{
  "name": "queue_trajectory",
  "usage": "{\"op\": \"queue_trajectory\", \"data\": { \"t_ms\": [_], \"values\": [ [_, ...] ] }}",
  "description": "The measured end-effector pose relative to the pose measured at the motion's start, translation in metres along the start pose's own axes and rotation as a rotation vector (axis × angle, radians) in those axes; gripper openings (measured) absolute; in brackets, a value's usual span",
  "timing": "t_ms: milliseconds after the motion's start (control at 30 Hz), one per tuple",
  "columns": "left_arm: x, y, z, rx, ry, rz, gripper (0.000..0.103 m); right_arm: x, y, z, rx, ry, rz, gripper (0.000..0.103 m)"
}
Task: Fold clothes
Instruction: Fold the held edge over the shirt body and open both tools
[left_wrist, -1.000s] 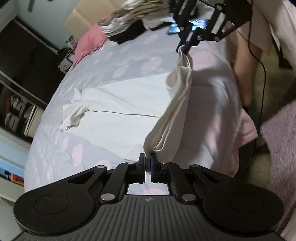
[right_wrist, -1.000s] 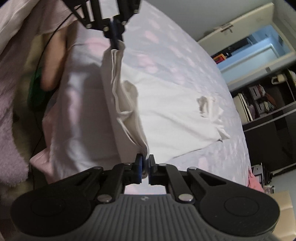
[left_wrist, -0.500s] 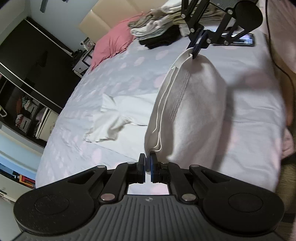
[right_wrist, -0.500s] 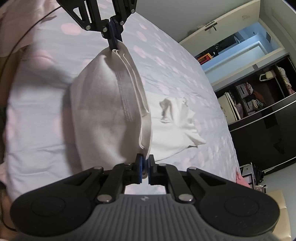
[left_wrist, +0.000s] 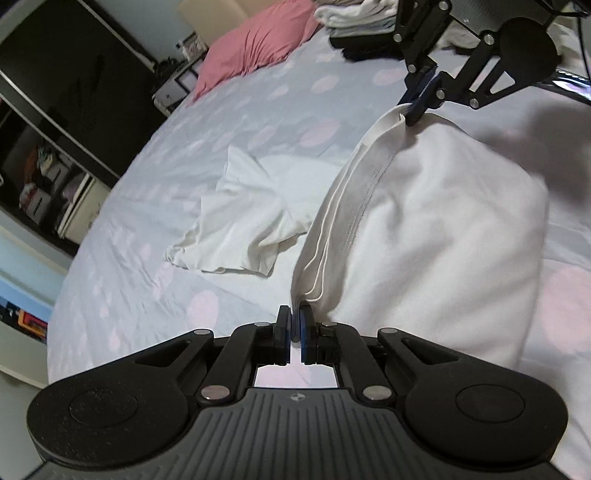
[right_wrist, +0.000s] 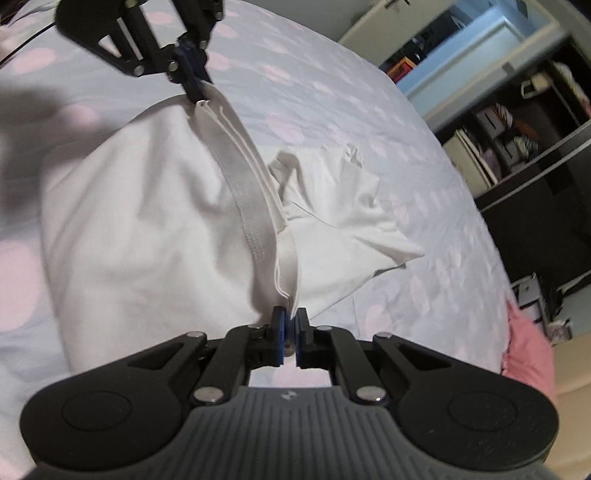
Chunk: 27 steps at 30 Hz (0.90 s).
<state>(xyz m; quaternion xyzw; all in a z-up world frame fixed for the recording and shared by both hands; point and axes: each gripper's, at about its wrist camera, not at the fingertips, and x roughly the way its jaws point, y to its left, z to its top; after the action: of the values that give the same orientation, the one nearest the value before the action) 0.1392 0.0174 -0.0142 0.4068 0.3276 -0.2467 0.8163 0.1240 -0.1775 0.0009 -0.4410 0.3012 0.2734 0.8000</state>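
Our left gripper (left_wrist: 295, 325) pinches one corner of the white T-shirt (left_wrist: 424, 229), and our right gripper (right_wrist: 290, 326) pinches the other corner. The hem hangs stretched between us above the dotted bed sheet (left_wrist: 229, 122). The sleeves lie on the sheet. Farther off sit a pink pillow (left_wrist: 258, 48) and stacked clothes (left_wrist: 354, 18).

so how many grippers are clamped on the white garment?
2: left gripper pinches one end of the white garment's lifted edge, right gripper the other end.
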Motion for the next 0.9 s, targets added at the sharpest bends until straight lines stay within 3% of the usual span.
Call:
{"op": "queue_trajectory", "data": {
  "t_ms": [367, 500, 667, 767, 900],
  "values": [
    [0.05, 0.014, 0.005, -0.099, 0.076, -0.014, 0.006, 0.056, -0.02, 0.005, 0.152, 0.069, 0.047, 0.007],
    [0.05, 0.024, 0.001, -0.166, 0.086, 0.005, 0.014, 0.056, -0.035, -0.001, 0.252, 0.08, -0.002, 0.022],
    [0.032, 0.049, -0.006, -0.302, 0.055, 0.056, 0.018, 0.045, -0.054, -0.009, 0.443, 0.036, 0.025, 0.022],
    [0.016, 0.053, -0.009, -0.36, 0.018, 0.018, 0.018, 0.036, -0.051, -0.012, 0.555, -0.023, 0.096, 0.022],
    [0.0, 0.033, -0.011, -0.381, -0.047, -0.11, 0.018, 0.024, -0.033, -0.014, 0.665, -0.069, 0.202, 0.022]
  ]
}}
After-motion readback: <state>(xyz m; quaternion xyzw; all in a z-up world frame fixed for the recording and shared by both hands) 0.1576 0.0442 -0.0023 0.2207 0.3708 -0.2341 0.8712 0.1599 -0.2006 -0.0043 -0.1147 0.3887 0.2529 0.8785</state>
